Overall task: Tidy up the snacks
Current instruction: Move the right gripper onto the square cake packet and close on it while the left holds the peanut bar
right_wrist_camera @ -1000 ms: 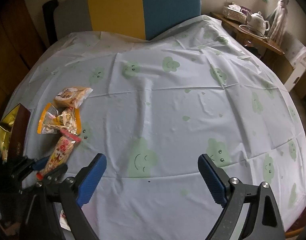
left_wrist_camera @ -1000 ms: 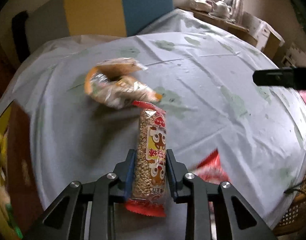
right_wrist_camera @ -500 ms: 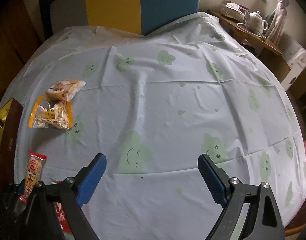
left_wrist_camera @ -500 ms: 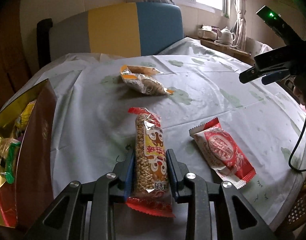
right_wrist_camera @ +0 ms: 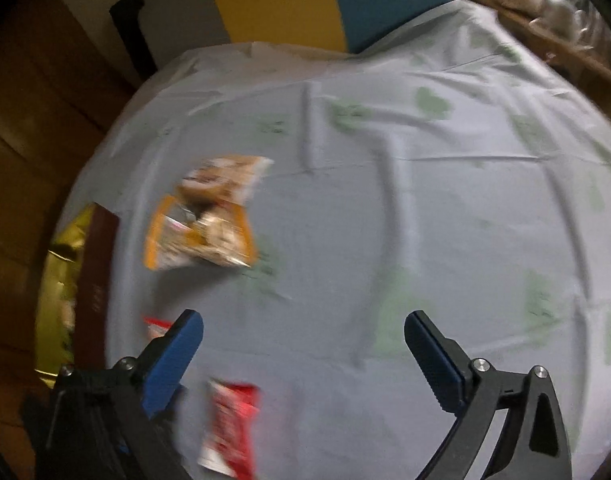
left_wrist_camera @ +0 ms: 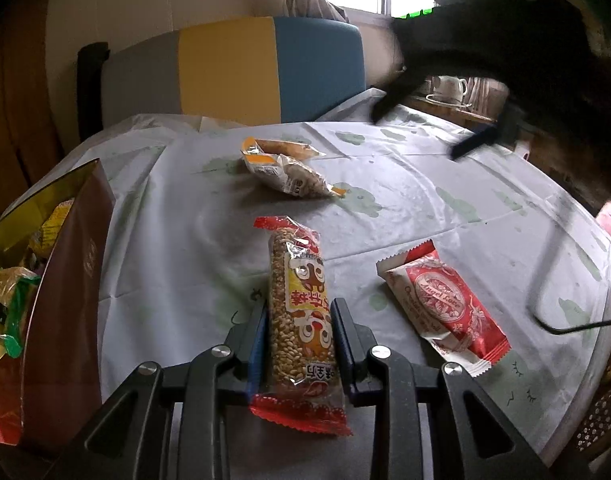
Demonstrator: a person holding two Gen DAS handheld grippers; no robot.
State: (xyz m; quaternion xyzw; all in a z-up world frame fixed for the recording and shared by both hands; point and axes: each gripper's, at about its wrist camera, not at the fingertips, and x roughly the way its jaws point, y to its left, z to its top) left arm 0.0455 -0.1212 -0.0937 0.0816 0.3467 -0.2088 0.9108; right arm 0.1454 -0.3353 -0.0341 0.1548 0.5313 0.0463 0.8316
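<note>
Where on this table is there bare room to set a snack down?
The tablecloth lies bare right of the orange snack bags, toward the far edge. The left is crowded: those bags, the grain bar in the left gripper, the red packet, the open box.

— Where does the long clear packet of puffed grain with red crimped ends sit?

— On the round table under the pale cloth printed with green smiling clouds, at the near edge, between the jaws of the left gripper, running from near to far.

— And to its right?

— The red and white foil wafer packet, flat on the cloth, angled, just beside but apart.

— Farther out?

— Two small orange and clear snack bags, touching, one behind the other, toward the far side.

— The left side?

— The open maroon gift box with gold lining at the table's left edge, with snacks in it. Behind the table stands the grey, yellow and blue padded chair.
</note>
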